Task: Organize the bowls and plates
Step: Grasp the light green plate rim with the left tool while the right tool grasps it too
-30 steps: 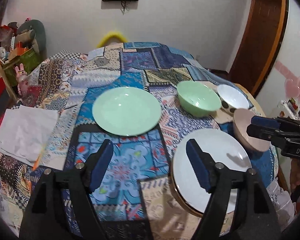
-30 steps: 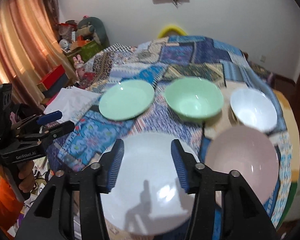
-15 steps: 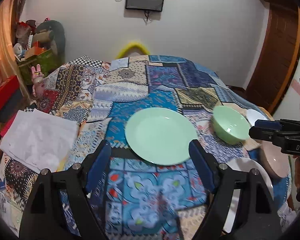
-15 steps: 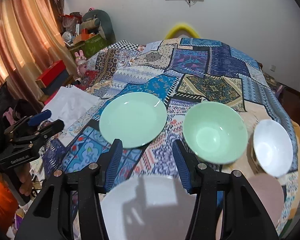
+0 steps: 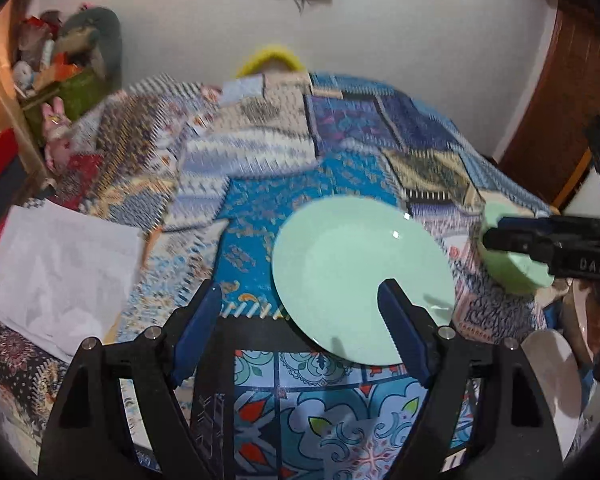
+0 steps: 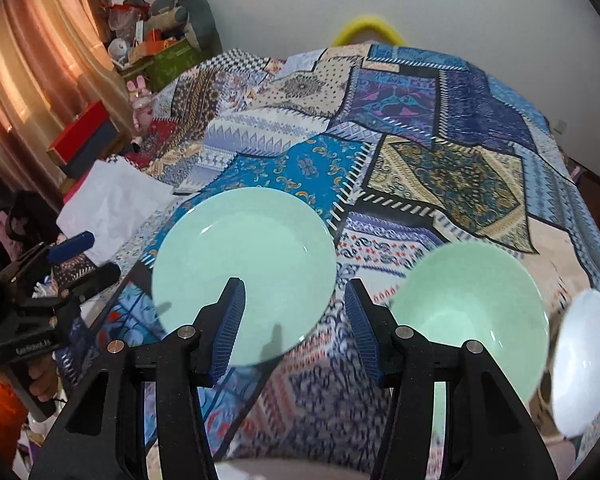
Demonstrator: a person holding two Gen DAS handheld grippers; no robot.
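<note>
A patchwork tablecloth (image 6: 440, 152) covered the round table. We noted a pale green plate (image 6: 244, 276) lying flat on it, with a green bowl (image 6: 472, 312) just to its right and a white bowl (image 6: 584, 364) beyond. The left gripper (image 5: 300, 340) stood wide, empty, over the plate's near rim. The right gripper (image 6: 296, 324) hung narrower, holding nothing, between plate and green bowl.

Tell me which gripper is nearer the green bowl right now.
Right. In the left wrist view the right gripper has its fingertips right at the green bowl, overlapping it. The left gripper is at the green plate, with the plate's width between it and the bowl.
</note>
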